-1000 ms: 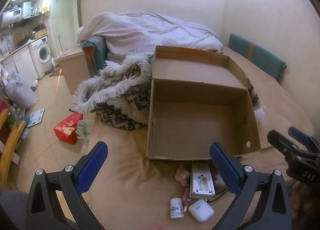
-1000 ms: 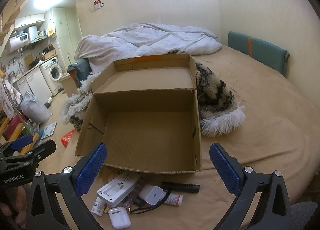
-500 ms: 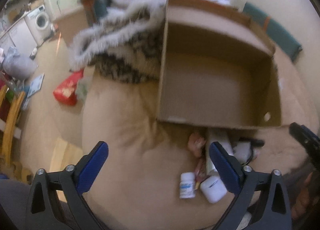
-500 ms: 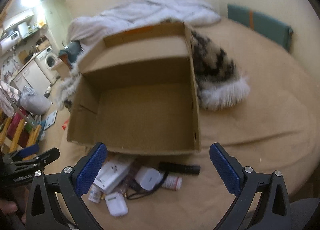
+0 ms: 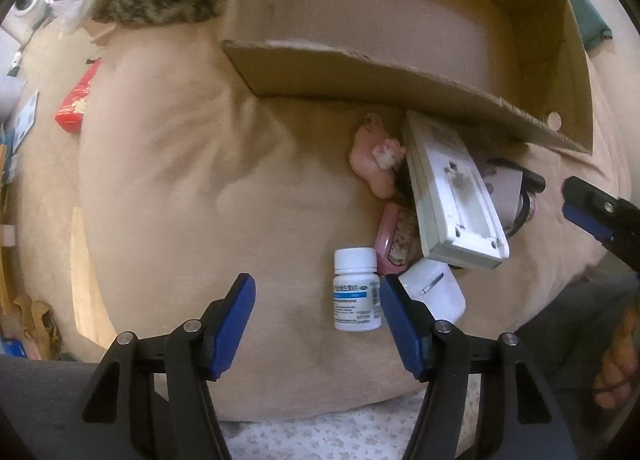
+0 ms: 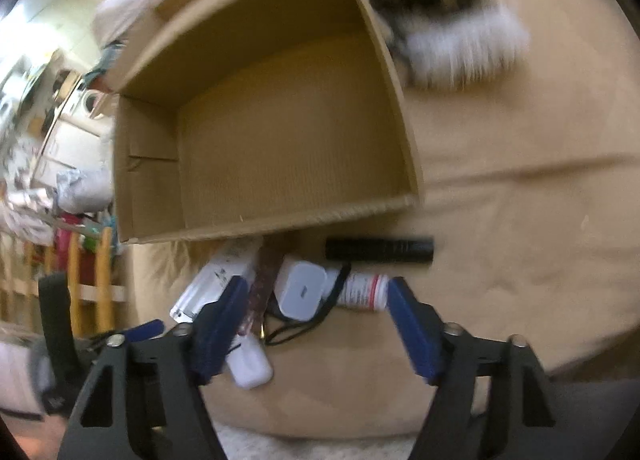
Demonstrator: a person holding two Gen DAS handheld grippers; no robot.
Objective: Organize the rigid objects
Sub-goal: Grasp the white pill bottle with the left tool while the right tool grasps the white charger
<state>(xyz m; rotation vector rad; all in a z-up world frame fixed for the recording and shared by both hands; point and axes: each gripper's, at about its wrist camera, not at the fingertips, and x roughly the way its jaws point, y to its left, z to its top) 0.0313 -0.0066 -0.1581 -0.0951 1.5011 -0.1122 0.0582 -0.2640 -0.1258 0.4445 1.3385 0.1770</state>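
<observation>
Both tongs have dropped toward the clutter; left tongs (image 5: 316,316) and right tongs (image 6: 316,312) closing, empty.

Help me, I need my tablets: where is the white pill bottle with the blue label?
In the left wrist view, the white pill bottle lies on the bed, touching the white earbud case.

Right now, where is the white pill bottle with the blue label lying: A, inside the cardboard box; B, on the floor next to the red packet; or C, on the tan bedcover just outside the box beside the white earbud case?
C: the white pill bottle lies on its side on the tan bedcover, next to the white earbud case, outside the cardboard box.
</observation>
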